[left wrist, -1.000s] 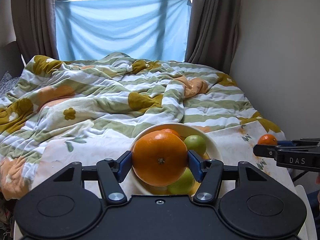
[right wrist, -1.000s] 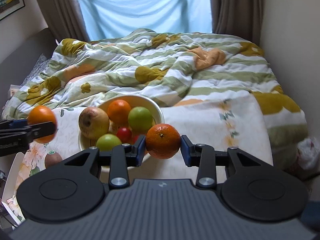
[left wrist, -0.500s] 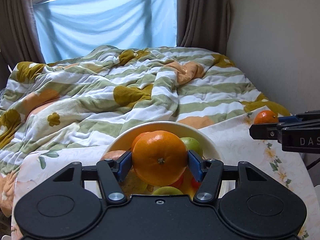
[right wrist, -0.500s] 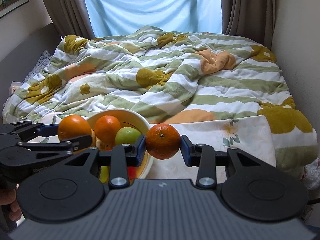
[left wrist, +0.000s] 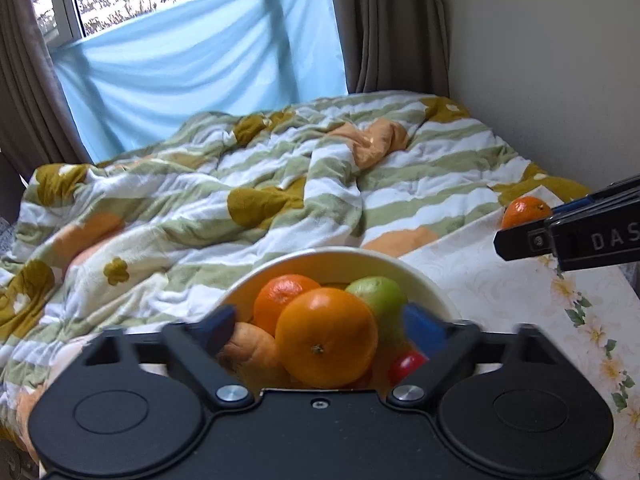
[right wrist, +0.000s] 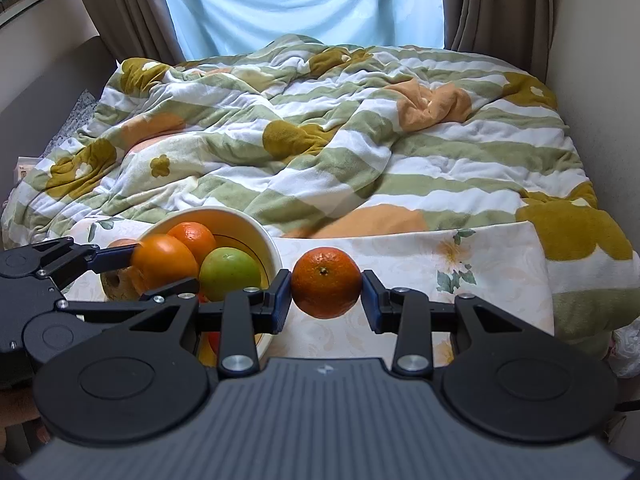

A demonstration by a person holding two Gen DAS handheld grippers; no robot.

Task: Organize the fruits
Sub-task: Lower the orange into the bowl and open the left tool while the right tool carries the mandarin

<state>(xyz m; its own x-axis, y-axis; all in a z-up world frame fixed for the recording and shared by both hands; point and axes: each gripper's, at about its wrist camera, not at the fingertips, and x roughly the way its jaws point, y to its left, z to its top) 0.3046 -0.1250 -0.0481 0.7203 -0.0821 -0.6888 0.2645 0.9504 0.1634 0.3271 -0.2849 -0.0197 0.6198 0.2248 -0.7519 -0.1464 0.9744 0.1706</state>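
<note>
A large orange [left wrist: 326,336] lies on top of the fruit in the cream bowl [left wrist: 340,254]. My left gripper [left wrist: 322,328] hangs over the bowl with its jaws opening. The orange is between them, but the blurred blue pads stand clear of it on both sides. In the right wrist view the same orange [right wrist: 164,260] shows between the left gripper's fingers [right wrist: 116,258] above the bowl [right wrist: 248,224]. My right gripper [right wrist: 326,296] is shut on a small mandarin [right wrist: 326,282], held just right of the bowl over the floral cloth. The mandarin [left wrist: 524,210] also shows in the left wrist view.
The bowl also holds a second orange [left wrist: 284,292], a green apple [left wrist: 376,292], a small red fruit [left wrist: 406,364] and a brownish fruit [left wrist: 252,344]. A floral cloth [right wrist: 420,256] covers the surface under the bowl. Behind it lies a striped quilt [right wrist: 320,140] on a bed, with a wall [left wrist: 540,60] on the right.
My left gripper has let go of the large orange, its jaws swinging wide, and the orange now rests in the bowl. Both grippers came lower and closer to the bowl. The right one still holds the mandarin.
</note>
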